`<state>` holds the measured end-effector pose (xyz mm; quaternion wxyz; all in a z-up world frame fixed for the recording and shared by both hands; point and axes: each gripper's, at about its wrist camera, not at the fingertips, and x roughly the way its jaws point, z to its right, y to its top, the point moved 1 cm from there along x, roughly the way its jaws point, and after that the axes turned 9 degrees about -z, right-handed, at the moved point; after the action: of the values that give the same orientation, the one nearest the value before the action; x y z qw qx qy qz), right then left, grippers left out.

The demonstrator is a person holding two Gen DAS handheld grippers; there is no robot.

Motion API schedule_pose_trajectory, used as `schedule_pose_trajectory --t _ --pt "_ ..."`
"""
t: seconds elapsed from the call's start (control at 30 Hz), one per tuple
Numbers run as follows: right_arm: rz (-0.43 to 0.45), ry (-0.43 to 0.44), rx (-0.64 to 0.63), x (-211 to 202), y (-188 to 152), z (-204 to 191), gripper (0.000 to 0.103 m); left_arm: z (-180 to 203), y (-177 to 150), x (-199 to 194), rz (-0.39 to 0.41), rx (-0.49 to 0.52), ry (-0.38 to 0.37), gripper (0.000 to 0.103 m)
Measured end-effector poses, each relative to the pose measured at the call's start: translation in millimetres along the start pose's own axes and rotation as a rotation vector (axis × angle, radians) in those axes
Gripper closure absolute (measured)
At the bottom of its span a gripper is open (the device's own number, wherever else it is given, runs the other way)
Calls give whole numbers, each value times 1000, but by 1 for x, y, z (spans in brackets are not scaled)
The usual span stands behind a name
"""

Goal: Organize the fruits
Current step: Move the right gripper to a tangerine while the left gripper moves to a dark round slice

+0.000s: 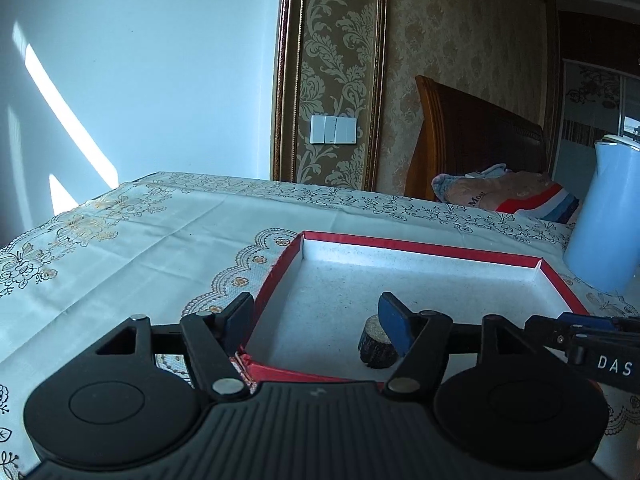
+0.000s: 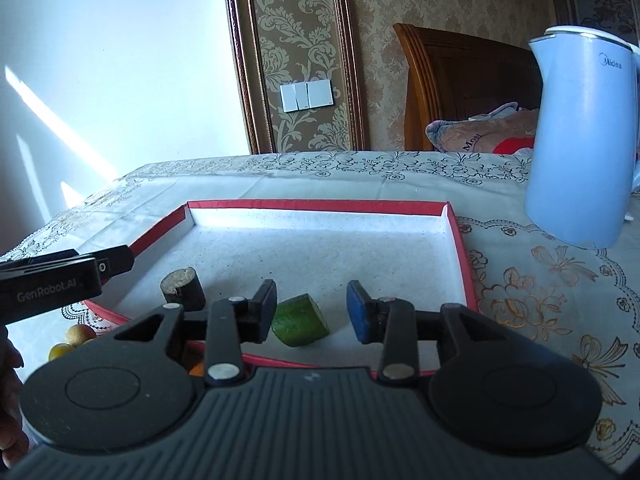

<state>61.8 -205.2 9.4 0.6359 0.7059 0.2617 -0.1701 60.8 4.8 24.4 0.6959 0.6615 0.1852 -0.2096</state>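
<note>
In the left wrist view, the left tongs (image 1: pixel 316 320) stand wide open over the near left corner of a shallow red-edged box (image 1: pixel 424 249) with a white floor. Nothing is gripped. A short dark stub with a pale cut top (image 1: pixel 376 344) stands on the box floor, just beside the right finger's blue pad; whether the pad touches it I cannot tell. The left finger hangs outside the box wall, over the flowered cloth (image 1: pixel 160 232) that covers the bench. A pale blue kettle (image 1: pixel 608 220) stands on the cloth beyond the far right corner of the box. The right tongs' tip (image 1: pixel 580 326) juts in from the right edge.

In the right wrist view, the right tongs (image 2: pixel 312 312) are partly open around a green cut fruit piece (image 2: pixel 300 320) lying on the box floor by the near wall. The piece sits close against the left pad, and a clear gap separates it from the blue right pad, so it is not clamped. The dark stub (image 2: pixel 182 286) stands to the left, inside the box. The left tongs (image 2: pixel 120 258) reach in from the left over the box edge. Small yellow fruits (image 2: pixel 70 340) lie on the cloth outside the box's near left wall. The kettle (image 2: pixel 580 140) stands to the right of the box.
</note>
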Motion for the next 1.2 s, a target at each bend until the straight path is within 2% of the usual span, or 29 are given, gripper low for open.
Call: schedule_pose_trajectory --t 0.17,0.27,0.33,0.43,0.57,0.67,0.87,1.2 --pt "43 0 -3 -25 -9 4 67 -15 -17 -25 16 5 -27 35" --pt "55 9 16 -38 -16 11 67 -16 -27 -40 14 24 -82 33" --pt "61 17 29 -46 -20 15 66 -11 -35 -49 6 59 -125 28" --pt "85 2 50 -56 -28 23 54 5 -48 -60 -11 138 -170 28" --pt "91 -1 75 -63 -36 31 54 29 -62 -62 -29 232 -197 28" --pt "100 -5 79 -67 -41 34 54 42 -66 -59 -52 263 -217 28" --pt "114 -2 91 -75 -48 40 54 54 -68 -45 -122 255 -227 28" --pt "109 14 109 -84 -58 51 54 52 -64 -26 -186 188 -194 29"
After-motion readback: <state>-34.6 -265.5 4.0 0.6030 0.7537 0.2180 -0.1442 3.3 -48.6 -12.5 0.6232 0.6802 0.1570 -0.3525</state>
